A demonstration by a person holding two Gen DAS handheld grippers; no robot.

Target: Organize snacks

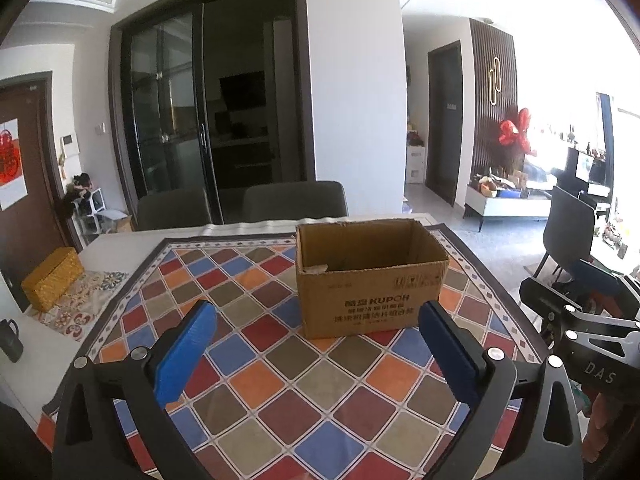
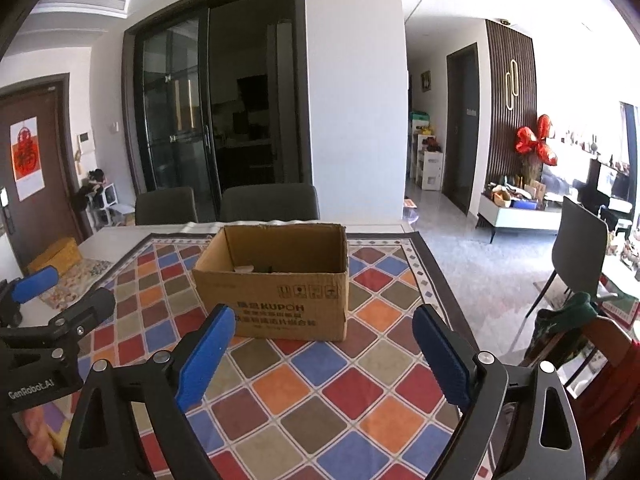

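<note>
Fingers on both tools stand spread wide with nothing between them: the left gripper (image 1: 318,322) and the right gripper (image 2: 324,326) each show two blue pads apart over bare cloth, neither touching anything.

Left to right in the left wrist view: a dark mug (image 1: 10,340) sits at the table's near left edge, a yellow woven box (image 1: 52,278) lies beyond it on a small floral mat, then the chequered tablecloth (image 1: 256,384) covers most of the table, and the cardboard box (image 1: 372,276) stands open-topped right of centre, just ahead of the left gripper's right pad.

The right wrist view shows that box at centre, slightly left of the right gripper's line. Something pale lies low inside it, too little visible to identify.

Progress, as judged: no loose snacks are visible on the table in either view, so either sorting is nearly finished or the remaining items lie out of frame; this cannot be settled.

Pose: both grippers are held side by side, short of the box, angled gently downward toward the tabletop. A hand (image 2: 40,432) grips the left tool at lower left.
</note>
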